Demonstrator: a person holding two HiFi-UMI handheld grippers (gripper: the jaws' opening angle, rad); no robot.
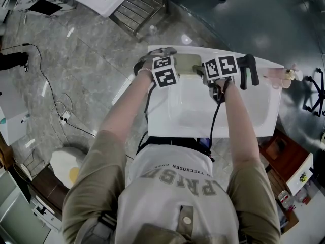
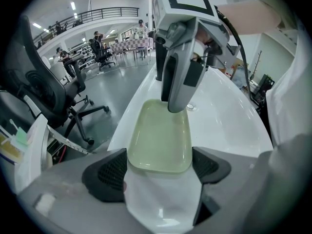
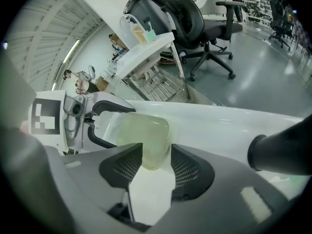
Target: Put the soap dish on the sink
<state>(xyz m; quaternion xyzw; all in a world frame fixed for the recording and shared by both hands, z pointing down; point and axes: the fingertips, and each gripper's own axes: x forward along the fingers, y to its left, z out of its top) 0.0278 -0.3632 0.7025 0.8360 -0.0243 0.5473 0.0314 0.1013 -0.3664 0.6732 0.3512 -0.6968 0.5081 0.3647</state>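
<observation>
Resting on sink [image 1: 254, 111]: soap dish [image 2: 161, 135] | left gripper [image 2: 160, 172] clasps it | right gripper [image 3: 151, 167] jaws apart | shirt [image 1: 177, 187] print unreadable

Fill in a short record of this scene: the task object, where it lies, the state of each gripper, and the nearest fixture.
Object: pale green soap dish, empty
Place: lying flat on the rim of the white sink
Nearest fixture: black faucet, to the dish's right in the head view
Left gripper: jaws flank the dish's near end; grip cannot be told
Right gripper: jaws apart, a corner of the dish between them
</observation>
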